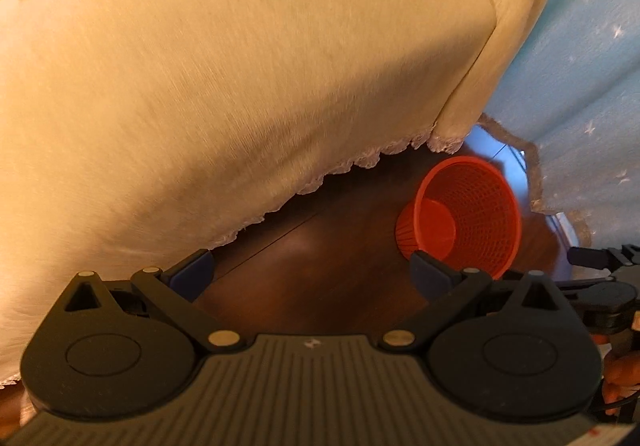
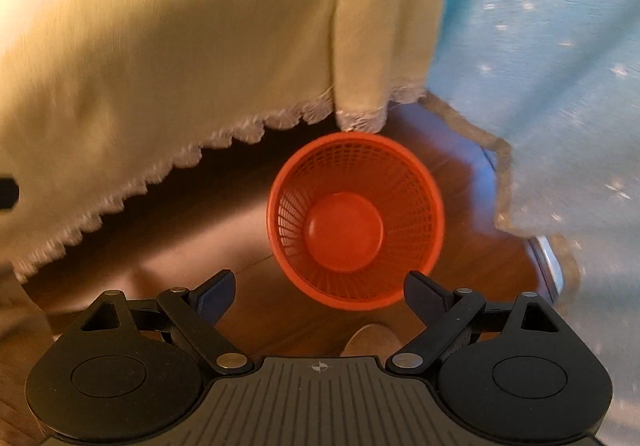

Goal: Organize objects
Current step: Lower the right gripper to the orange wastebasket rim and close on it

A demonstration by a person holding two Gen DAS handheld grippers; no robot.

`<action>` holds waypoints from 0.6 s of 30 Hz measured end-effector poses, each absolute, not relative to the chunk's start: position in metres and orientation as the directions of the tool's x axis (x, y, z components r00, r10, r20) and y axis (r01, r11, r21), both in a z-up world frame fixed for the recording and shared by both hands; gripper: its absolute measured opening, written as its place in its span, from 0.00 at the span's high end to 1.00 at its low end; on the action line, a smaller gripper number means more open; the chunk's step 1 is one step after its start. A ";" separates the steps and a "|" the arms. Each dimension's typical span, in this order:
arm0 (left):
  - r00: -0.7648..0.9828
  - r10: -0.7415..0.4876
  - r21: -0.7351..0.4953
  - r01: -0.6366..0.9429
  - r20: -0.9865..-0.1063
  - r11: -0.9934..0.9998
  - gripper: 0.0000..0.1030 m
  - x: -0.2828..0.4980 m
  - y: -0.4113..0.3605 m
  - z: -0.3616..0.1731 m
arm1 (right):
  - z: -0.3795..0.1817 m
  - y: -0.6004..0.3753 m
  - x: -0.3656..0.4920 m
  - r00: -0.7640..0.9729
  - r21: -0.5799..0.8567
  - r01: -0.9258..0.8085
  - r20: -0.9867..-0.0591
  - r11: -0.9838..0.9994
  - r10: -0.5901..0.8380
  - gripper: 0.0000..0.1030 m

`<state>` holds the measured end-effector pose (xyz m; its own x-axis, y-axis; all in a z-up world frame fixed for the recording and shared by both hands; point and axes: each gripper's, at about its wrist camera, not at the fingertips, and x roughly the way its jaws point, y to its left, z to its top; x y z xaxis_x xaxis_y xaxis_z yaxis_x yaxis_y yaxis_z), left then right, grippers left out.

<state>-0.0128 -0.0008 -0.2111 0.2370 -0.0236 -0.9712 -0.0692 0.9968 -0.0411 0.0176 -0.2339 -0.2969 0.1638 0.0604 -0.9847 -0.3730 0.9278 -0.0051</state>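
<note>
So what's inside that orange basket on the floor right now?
Nothing shows inside the basket: the right wrist view looks straight down to its bare solid bottom. The near wall hides a little of the inside in the left wrist view. No tool is in it.

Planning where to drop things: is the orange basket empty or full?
Empty: the orange basket shows its bare solid bottom in the right wrist view.

Home room, lace-edged tablecloth (image 1: 240,65), wooden floor (image 2: 180,238), blue curtain (image 2: 560,65)
</note>
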 end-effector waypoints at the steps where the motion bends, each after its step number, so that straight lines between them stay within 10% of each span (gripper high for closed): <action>1: 0.240 -0.026 -0.043 -0.067 -0.970 0.997 0.01 -0.014 -0.001 -0.220 | -0.310 -0.233 0.015 0.166 -0.006 -0.402 -0.984 0.916 0.067 0.13; 10: 0.218 -0.056 -0.067 -0.042 -0.974 0.997 0.02 -0.023 -0.005 -0.310 | -0.420 -0.225 -0.012 0.220 -0.045 -0.669 -0.965 0.742 0.140 0.15; 18: 0.217 -0.068 -0.072 -0.013 -0.974 0.997 0.02 -0.026 -0.001 -0.367 | -0.489 -0.232 -0.020 0.225 -0.081 -0.820 -0.956 0.567 0.189 0.39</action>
